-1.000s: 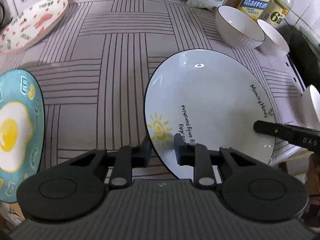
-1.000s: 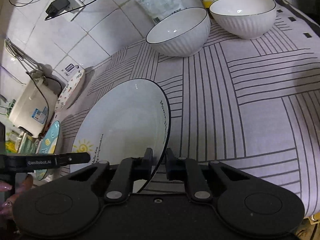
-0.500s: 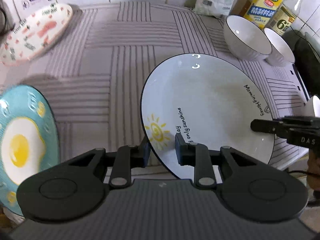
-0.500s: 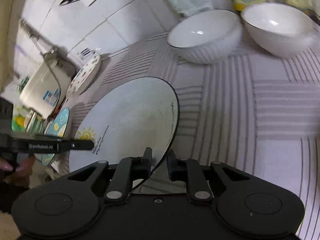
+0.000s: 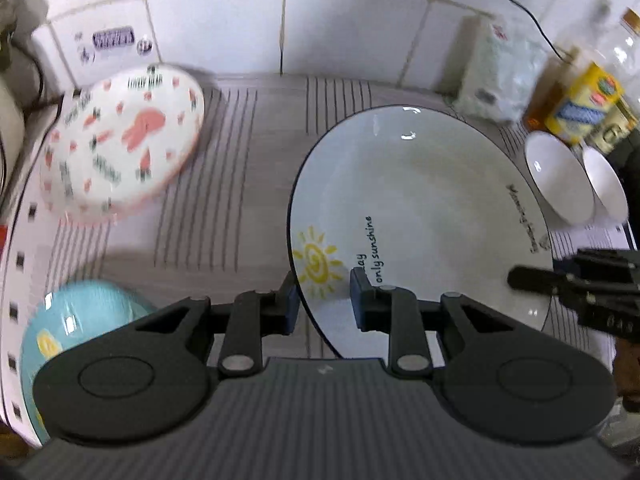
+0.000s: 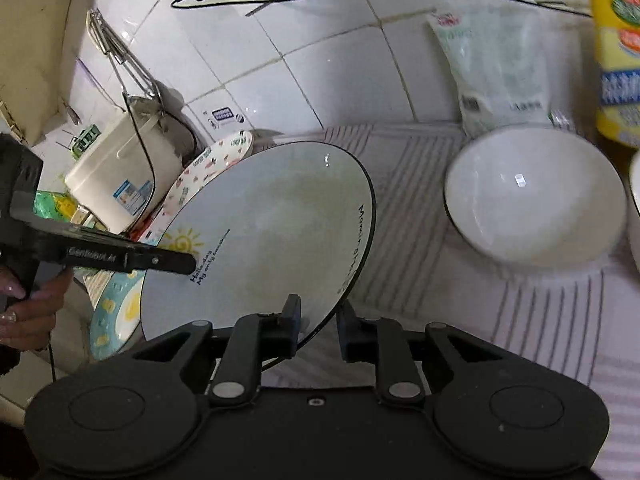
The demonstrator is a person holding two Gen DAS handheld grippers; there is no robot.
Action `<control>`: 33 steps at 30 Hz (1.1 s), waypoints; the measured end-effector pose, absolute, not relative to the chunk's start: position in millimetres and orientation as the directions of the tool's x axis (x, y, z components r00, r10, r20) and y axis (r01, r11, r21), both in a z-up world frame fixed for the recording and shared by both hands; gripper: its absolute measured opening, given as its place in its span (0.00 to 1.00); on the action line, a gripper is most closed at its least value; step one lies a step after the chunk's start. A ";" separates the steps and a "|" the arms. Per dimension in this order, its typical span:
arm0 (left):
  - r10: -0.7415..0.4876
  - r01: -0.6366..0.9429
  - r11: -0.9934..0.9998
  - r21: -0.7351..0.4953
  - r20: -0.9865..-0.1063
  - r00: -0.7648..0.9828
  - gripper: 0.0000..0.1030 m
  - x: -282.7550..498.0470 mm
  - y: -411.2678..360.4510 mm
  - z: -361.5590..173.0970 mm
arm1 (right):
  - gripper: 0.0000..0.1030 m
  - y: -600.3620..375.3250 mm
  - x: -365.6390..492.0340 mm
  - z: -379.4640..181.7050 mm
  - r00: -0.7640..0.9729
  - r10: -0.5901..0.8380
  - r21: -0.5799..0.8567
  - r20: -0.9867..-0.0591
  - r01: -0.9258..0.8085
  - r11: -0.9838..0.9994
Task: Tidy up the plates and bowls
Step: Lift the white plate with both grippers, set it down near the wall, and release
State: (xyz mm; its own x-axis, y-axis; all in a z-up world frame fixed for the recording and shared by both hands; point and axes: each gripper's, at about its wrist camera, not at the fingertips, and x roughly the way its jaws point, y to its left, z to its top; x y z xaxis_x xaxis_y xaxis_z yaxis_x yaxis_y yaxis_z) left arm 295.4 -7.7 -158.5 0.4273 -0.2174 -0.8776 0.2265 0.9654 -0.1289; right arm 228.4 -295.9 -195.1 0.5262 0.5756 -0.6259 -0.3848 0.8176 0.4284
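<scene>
1. Sun plate (image 5: pixel 424 216), white with a thin dark rim, is held up off the striped tablecloth (image 5: pixel 240 152), gripped on two opposite edges at once.
2. Its face tilts up and toward the tiled wall; the yellow sun drawing sits at the left gripper's edge, and the line of writing by the sun runs away from that gripper across the plate.
3. Left gripper (image 5: pixel 323 302) is clamped on the plate's near rim, one finger under the plate and one on its face beside the sun.
4. Right gripper (image 6: pixel 318 326) is clenched on the opposite rim, with the dark edge passing between its fingers.
5. From the right wrist view the plate looks like a narrow oval, its long line running from the gripper up toward the wall.
6. Carrot plate (image 5: pixel 124 148) leans near the wall to the left, and a blue egg plate (image 5: pixel 76 320) lies low at the table's near left edge.
7. Two white bowls (image 6: pixel 536 196) stand side by side well to the right of the held plate, in front of a plastic bag (image 6: pixel 496 68) and bottles.
</scene>
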 end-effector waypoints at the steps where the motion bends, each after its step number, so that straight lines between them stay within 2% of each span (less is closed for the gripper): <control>1: -0.213 0.224 0.967 -0.123 -0.874 0.437 0.24 303.8 -9.1 -158.1 | 0.24 -294.2 232.8 -194.0 0.531 0.571 0.420 -0.626 -0.388 0.821; 8: -0.235 0.224 0.963 -0.150 -0.874 0.425 0.24 357.7 -6.8 -173.8 | 0.24 -286.3 261.4 -197.2 0.585 0.525 0.421 -0.618 -0.318 0.850; 13: -0.229 0.214 0.964 -0.158 -0.903 0.363 0.24 390.3 0.6 -195.5 | 0.26 -266.6 283.3 -208.5 0.631 0.430 0.398 -0.646 -0.202 0.895; 17: -0.236 0.200 0.965 -0.172 -0.901 0.364 0.25 404.5 6.6 -204.3 | 0.26 -250.5 298.5 -218.3 0.635 0.401 0.384 -0.661 -0.173 0.907; 25: -0.238 0.185 0.966 -0.180 -0.897 0.372 0.25 414.4 1.2 -209.8 | 0.27 -240.9 306.5 -209.3 0.646 0.328 0.305 -0.689 -0.152 0.940; 30: -0.245 0.088 0.970 -0.229 -0.910 0.336 0.25 419.4 6.4 -206.7 | 0.31 -230.8 310.0 -208.8 0.635 0.262 0.240 -0.727 -0.123 0.963; 33: -0.235 0.098 0.972 -0.214 -0.906 0.353 0.25 419.3 7.6 -192.5 | 0.34 -222.3 310.1 -201.7 0.622 0.209 0.172 -0.755 -0.120 0.978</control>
